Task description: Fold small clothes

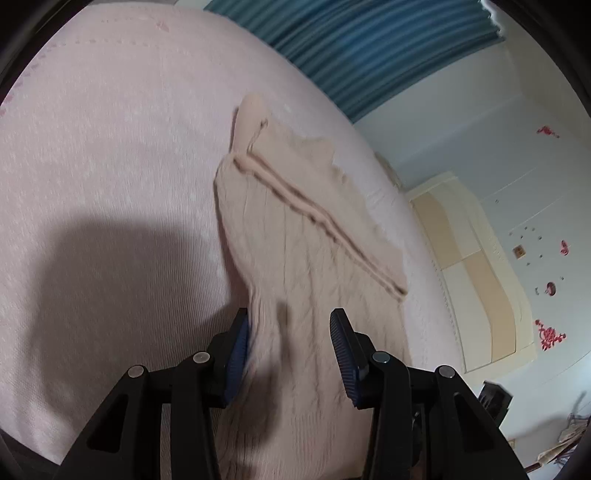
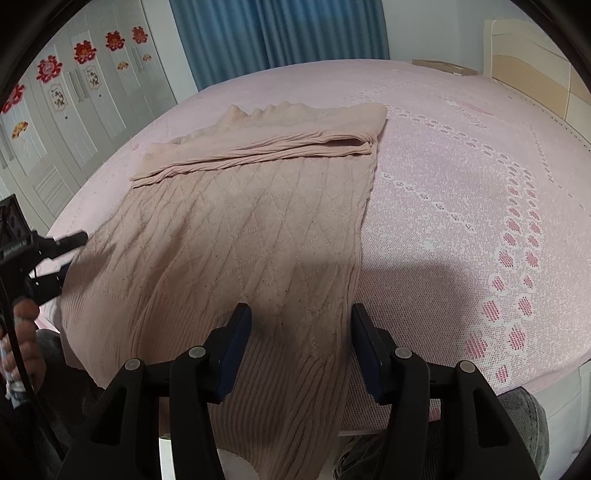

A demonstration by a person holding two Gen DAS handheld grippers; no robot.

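One sweater [image 2: 236, 229], one bed [image 2: 461, 177], two tongs [image 2: 301, 347].

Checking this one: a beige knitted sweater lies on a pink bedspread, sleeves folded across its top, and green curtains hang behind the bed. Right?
Not quite: the curtains are blue, not green, as the right wrist view shows. The rest holds: the beige knitted sweater lies on the pink bedspread with its sleeves folded across the top.

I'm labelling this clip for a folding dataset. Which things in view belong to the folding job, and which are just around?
Part of the job:
beige cable-knit sweater
left gripper
right gripper
pink patterned bedspread, the folding surface

Just around:
blue pleated curtain
cream headboard
white wardrobe doors with red paper cutouts
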